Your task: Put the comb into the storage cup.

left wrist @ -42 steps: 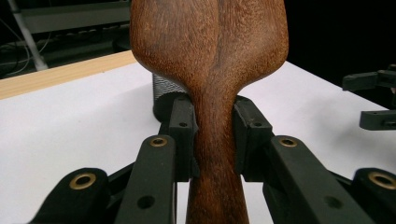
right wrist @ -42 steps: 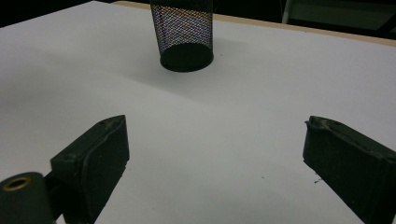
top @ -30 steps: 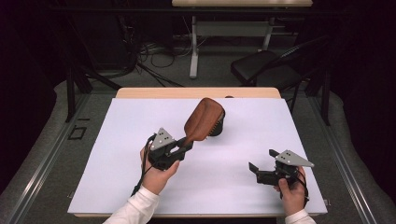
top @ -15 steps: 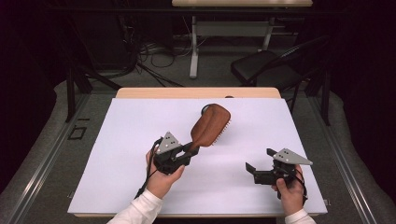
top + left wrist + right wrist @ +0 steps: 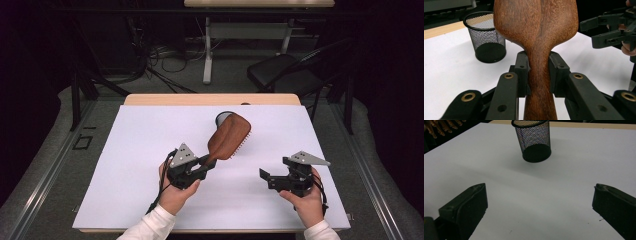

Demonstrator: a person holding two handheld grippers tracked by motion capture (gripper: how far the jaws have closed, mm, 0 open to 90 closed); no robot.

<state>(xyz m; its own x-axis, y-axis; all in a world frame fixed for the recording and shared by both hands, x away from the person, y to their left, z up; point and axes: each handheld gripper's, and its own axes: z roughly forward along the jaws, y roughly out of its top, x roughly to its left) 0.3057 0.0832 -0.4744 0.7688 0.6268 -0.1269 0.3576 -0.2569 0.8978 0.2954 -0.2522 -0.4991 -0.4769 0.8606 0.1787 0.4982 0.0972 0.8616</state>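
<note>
Jaws of the left gripper [image 5: 537, 72] clamp the wooden hairbrush [image 5: 229, 136] by its narrow neck above the tabletop's middle; rigid, smooth, top-heavy, so it may pivot. The right gripper [image 5: 265, 176] gapes empty.

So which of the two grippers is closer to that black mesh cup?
Left. The left gripper, shut on the wooden brush, holds it up just short of the mesh cup. The right gripper hovers open, farther back at the near right.
</note>
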